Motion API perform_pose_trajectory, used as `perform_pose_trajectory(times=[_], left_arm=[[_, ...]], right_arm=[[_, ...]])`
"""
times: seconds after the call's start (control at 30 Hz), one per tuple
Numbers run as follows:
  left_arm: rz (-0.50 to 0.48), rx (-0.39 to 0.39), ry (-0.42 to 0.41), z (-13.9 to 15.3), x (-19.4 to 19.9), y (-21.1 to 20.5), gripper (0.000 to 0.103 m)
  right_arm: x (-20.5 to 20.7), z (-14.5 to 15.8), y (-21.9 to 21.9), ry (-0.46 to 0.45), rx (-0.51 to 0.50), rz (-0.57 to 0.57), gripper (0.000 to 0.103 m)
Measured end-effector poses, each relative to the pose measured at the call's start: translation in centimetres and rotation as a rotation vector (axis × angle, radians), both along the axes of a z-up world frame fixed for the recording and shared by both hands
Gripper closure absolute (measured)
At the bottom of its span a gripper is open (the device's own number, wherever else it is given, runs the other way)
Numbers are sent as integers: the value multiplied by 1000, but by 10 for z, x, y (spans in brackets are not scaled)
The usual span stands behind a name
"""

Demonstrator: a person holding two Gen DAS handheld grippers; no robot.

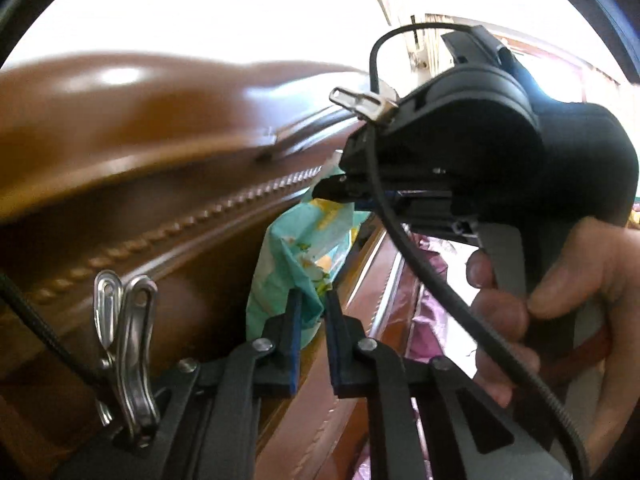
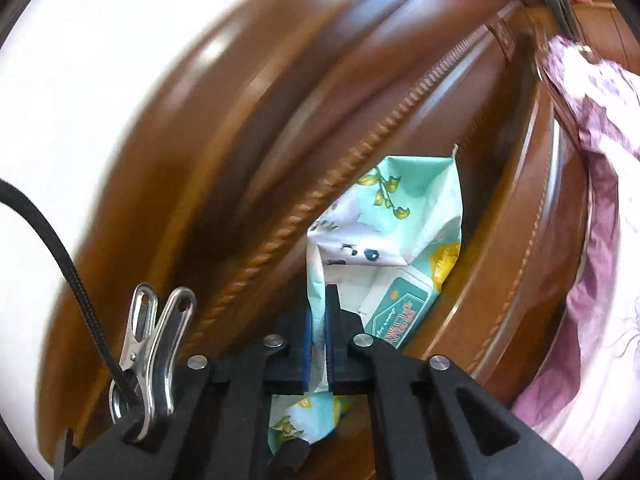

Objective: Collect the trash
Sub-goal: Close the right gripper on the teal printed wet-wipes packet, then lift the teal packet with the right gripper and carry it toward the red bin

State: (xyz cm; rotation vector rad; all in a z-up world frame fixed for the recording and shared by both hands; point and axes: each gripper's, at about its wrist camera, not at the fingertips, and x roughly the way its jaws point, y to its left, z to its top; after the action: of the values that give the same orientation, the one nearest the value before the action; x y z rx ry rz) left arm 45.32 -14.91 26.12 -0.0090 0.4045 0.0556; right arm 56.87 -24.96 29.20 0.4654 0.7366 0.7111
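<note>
1. Wrapper (image 2: 404,216): a crumpled, soft plastic pack, mint-green and white, printed with yellow-green leaf sprigs, a yellow patch and small dark marks. A teal label panel with a white border and lettering, too small to read, shows on its lower face. It lies in the gap between two brown padded cushions (image 2: 224,128), ahead of both claws and held by both.

2. Right gripper (image 2: 318,340): jaws narrow, the blue pads pinching a fold of the wrapper's near edge. The rest of the pack fans out ahead and to the right of the fingertips; a further bit hangs below them.

3. Left gripper (image 1: 312,320): jaws narrow, clamped on the lower corner of the wrapper (image 1: 296,264), which rises ahead of the tips and leans against the cushion to their left.

4. Cushions: glossy brown leather-like surface with twisted rope piping (image 2: 280,240) running diagonally, just left of the right gripper's tips.

5. Purple floral cloth (image 2: 600,240): well to the right of the right gripper, beyond the second cushion.

6. Person's hand (image 1: 560,304): to the right of the left gripper, gripping the handle of the right gripper (image 1: 328,192), whose tips meet the wrapper's top.

7. Steel clip (image 2: 148,356): on each claw's left side, holding a black cable.
</note>
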Motion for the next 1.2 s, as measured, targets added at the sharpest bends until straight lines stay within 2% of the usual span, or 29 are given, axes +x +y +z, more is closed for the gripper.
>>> perform_pose_trajectory(times=[0.27, 0.43, 0.67, 0.8, 0.87, 1.0, 1.13, 1.2], left_arm=[[-43, 3, -61, 45, -54, -20, 92], [-75, 7, -119, 87, -105, -36, 92], [-206, 34, -255, 151, -205, -57, 92], [-283, 126, -358, 166, -275, -68, 92], [-314, 123, -385, 172, -308, -69, 93], [-381, 64, -417, 179, -362, -60, 93], [-453, 33, -477, 173, -413, -63, 94], [-489, -12, -494, 167, -436, -63, 94]], right_arm=[[-45, 47, -20, -86, -20, -20, 98], [-83, 96, -29, -136, -15, -40, 98], [-164, 184, -70, -230, -3, -55, 98], [-218, 228, -97, -246, 36, -23, 98], [-246, 242, -112, -247, 67, 0, 98], [-298, 252, -135, -287, 86, 19, 98], [-344, 244, -152, -317, 95, 20, 98], [-362, 236, -161, -321, 120, 20, 98]])
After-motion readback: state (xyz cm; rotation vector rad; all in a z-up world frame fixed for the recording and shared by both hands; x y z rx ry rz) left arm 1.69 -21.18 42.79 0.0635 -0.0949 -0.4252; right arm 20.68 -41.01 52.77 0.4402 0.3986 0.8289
